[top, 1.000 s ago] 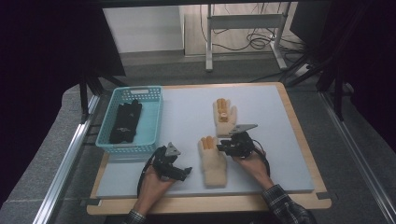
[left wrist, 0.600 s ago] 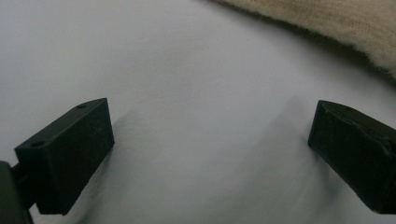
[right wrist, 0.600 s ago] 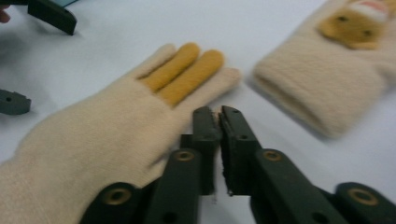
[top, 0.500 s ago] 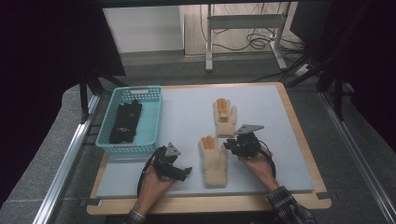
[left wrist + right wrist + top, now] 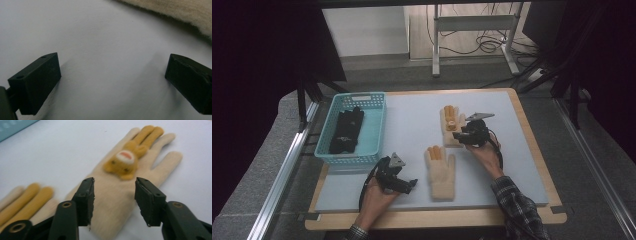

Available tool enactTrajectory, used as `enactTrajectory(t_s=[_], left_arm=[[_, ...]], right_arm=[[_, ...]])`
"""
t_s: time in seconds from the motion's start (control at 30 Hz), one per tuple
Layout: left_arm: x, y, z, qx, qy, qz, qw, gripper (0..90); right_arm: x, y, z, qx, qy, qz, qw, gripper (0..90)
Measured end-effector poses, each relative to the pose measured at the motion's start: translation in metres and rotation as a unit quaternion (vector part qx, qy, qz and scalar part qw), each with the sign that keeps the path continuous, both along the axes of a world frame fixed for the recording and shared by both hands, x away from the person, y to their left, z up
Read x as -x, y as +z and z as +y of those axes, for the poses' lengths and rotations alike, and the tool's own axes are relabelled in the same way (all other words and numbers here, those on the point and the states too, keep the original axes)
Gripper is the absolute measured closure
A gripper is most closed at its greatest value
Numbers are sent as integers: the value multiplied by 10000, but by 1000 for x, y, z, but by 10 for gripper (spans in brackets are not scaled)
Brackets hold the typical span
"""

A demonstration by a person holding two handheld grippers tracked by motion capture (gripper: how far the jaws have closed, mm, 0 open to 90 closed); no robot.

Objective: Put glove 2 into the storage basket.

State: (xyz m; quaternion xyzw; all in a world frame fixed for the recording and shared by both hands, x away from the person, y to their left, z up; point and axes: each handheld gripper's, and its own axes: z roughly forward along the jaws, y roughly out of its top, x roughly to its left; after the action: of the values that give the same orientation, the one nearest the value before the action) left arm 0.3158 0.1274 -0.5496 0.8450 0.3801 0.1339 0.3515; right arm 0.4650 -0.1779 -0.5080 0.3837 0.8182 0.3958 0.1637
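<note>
Two cream knit gloves with orange fingers on the pale grey mat [image 5: 412, 125]; one teal basket [image 5: 374, 127] at the mat's left edge; two hand-held grippers. Far glove [image 5: 449, 125], with an orange animal face sewn on its back, flat and fingers pointing away, well right of the basket. Near glove [image 5: 441, 170] flat too, closer to the person than the far one, diagonally right of the basket's near corner. Inside the basket, dark gloves [image 5: 347, 130] lying lengthwise; number impossible to tell.

Right gripper [image 5: 114, 200] hovering over the cuff end of the far glove, jaws half apart after just having been opening, nothing pinched between them, the glove's fabric seen through the gap. Left gripper [image 5: 411, 183] low over bare mat just beyond the basket's near right corner, jaws spread wide and empty, the near glove's edge just beside it.
</note>
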Motion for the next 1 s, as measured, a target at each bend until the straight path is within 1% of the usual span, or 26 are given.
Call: enactTrajectory(t_s=[0.13, 0.17, 0.27, 0.33, 0.43, 0.57, 0.63, 0.67, 0.73, 0.77, 0.83, 0.9, 1.0], left_arm=[[0, 0, 0, -17, -20, -1, 10000, 5], [0, 0, 0, -11, -11, 6, 10000, 5], [0, 0, 0, -14, -12, 7, 10000, 5], [0, 0, 0, -16, -13, 8, 10000, 4], [0, 0, 0, -19, -16, 9, 10000, 4], [0, 0, 1, -34, -28, 15, 10000, 4], [0, 0, 1, -33, -28, 15, 10000, 5], [0, 0, 1, -34, -28, 14, 10000, 4], [0, 0, 1, -34, -29, 14, 10000, 4], [0, 0, 1, -33, -28, 14, 10000, 4], [0, 0, 1, -34, -28, 14, 10000, 4], [0, 0, 1, -33, -27, 13, 10000, 5], [0, 0, 1, -34, -29, 13, 10000, 5]], right_arm=[[-14, -3, 6, 94, 20, -42, 9999, 439], [-18, -4, 9, 155, 58, -87, 9998, 422], [-23, -7, 17, 272, 109, -217, 9993, 379], [-28, -9, 21, 313, 143, -221, 9992, 355], [-35, -15, 26, 437, 196, -270, 9985, 341], [-42, -19, 30, 504, 132, -330, 9981, 343], [-45, -22, 31, 516, 114, -261, 9983, 367], [-46, -23, 32, 506, 113, -206, 9984, 399], [-47, -22, 31, 379, 111, -61, 9992, 487], [-46, -21, 31, 407, 70, -25, 9991, 518], [-46, -19, 33, 454, 38, 1, 9990, 549], [-45, -17, 33, 507, 45, 4, 9987, 561], [-42, -13, 32, 488, 55, -42, 9988, 564]])
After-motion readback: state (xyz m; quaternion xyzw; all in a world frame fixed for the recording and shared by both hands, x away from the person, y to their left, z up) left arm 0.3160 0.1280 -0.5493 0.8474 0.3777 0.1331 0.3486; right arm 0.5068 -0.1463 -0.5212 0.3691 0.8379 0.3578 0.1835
